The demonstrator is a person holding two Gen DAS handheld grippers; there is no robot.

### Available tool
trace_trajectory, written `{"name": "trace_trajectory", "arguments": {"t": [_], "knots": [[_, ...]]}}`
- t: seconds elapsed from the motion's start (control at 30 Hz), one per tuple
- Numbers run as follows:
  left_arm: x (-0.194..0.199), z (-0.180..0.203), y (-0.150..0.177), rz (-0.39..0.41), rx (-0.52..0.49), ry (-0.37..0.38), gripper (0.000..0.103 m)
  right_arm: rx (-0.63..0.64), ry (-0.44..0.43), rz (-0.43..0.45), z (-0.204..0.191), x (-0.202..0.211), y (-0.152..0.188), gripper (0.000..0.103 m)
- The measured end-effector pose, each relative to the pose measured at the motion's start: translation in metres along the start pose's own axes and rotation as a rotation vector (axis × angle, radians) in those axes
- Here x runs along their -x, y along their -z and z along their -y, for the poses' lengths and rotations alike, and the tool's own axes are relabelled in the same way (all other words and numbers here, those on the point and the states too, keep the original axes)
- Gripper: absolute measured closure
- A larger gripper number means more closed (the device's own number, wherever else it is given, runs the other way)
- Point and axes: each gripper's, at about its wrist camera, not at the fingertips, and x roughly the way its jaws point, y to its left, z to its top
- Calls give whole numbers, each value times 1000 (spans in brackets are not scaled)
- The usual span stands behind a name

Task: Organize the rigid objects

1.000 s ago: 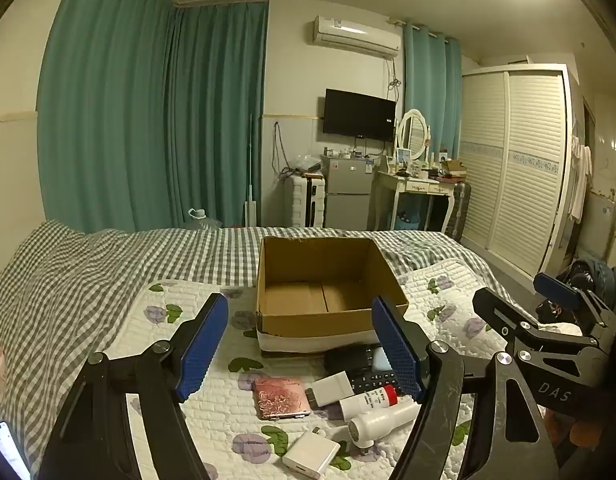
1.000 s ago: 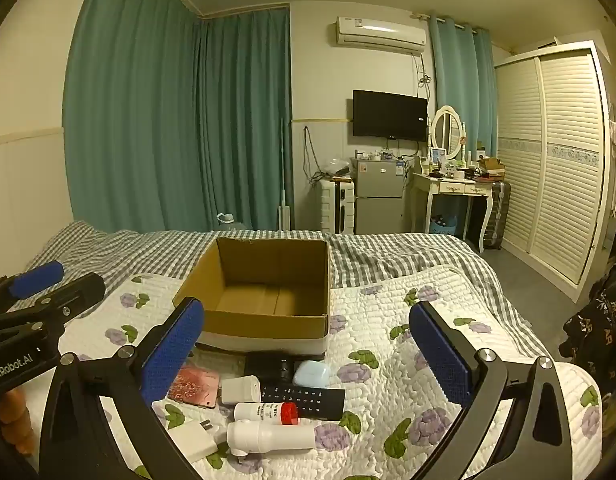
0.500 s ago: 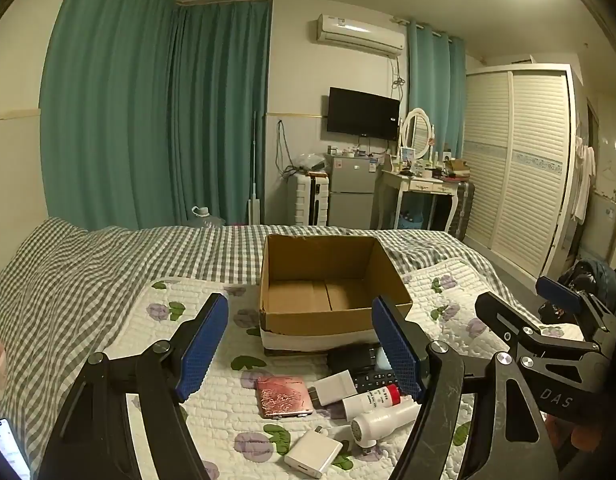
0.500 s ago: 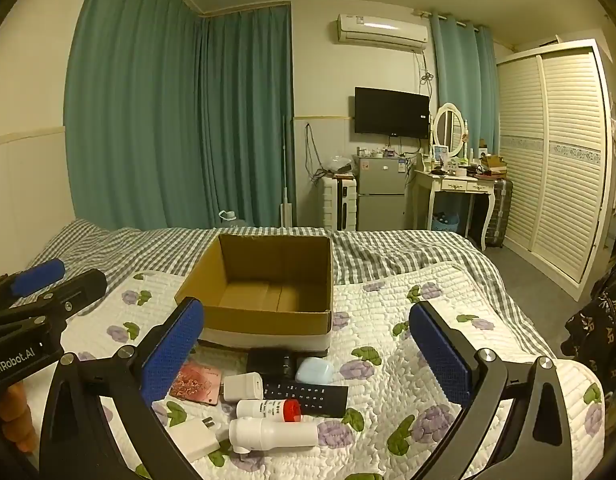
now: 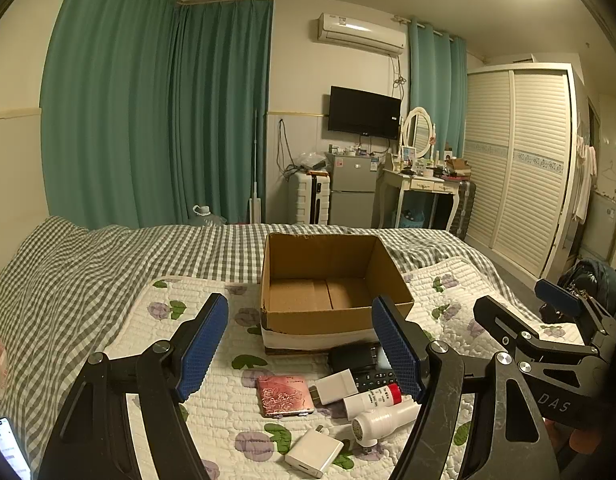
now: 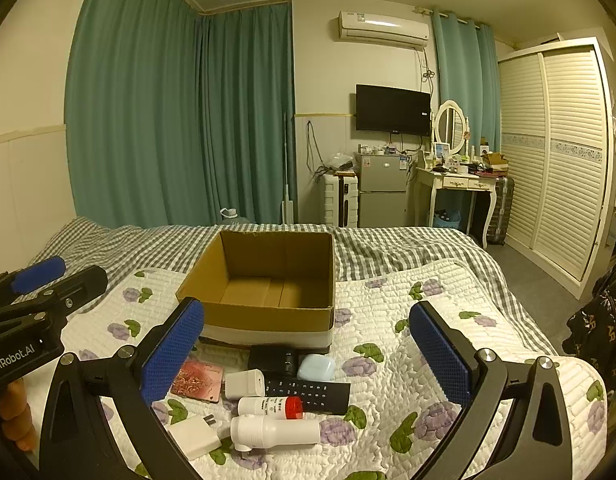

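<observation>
An open, empty cardboard box [image 5: 327, 284] [image 6: 268, 276] stands on the bed. In front of it lie a pink case [image 5: 284, 395] [image 6: 198, 380], white chargers [image 5: 313, 453] [image 6: 194, 436] [image 6: 245, 383], a black remote [image 6: 308, 392], a black block [image 6: 274, 357], a pale blue case [image 6: 315, 367], a red-capped tube [image 6: 270, 405] and a white bottle [image 5: 383, 420] [image 6: 274, 431]. My left gripper [image 5: 302, 346] is open above the pile's left. My right gripper [image 6: 304, 354] is open above the pile. Both are empty.
A white floral quilt [image 6: 387, 344] covers the near bed, a checked sheet [image 5: 88, 264] the far part. A phone [image 5: 4, 446] shows at the lower left. A dark bag [image 6: 599, 320] sits right of the bed. A fridge, dresser and wardrobe stand beyond.
Both views have shifted slightly, with the box and pile sitting a touch lower and nearer. Nothing on the bed has moved; both grippers stay open.
</observation>
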Motion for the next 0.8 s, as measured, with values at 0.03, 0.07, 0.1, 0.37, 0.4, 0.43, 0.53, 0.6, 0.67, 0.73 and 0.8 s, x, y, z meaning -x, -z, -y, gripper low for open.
{"name": "trace_trajectory", "arguments": {"t": [0.03, 0.07, 0.1, 0.37, 0.4, 0.43, 0.53, 0.6, 0.67, 0.73, 0.8], "knots": [[0, 0, 0, 0, 0, 0, 26, 0, 0, -1, -1, -1, 0, 0], [0, 0, 0, 0, 0, 0, 26, 1, -1, -3, -1, -1, 1, 0], [0, 0, 0, -1, 0, 0, 26, 1, -1, -4, -1, -1, 2, 0], [0, 1, 0, -1, -1, 0, 26, -1, -3, -7, 0, 1, 2, 0], [1, -3, 0, 0, -2, 1, 26, 0, -4, -8, 0, 1, 2, 0], [0, -6, 2, 0, -1, 1, 26, 0, -5, -8, 0, 1, 2, 0], [0, -7, 3, 0, -1, 0, 26, -1, -8, -11, 1, 1, 2, 0], [0, -8, 3, -1, 1, -1, 26, 1, -9, -13, 0, 1, 2, 0], [0, -7, 3, -1, -1, 0, 26, 3, -7, -12, 0, 1, 1, 0], [0, -7, 3, -1, -1, 1, 26, 4, -7, -13, 0, 0, 1, 0], [-1, -8, 4, -3, -3, 3, 26, 5, -6, -13, -1, -1, 0, 0]]}}
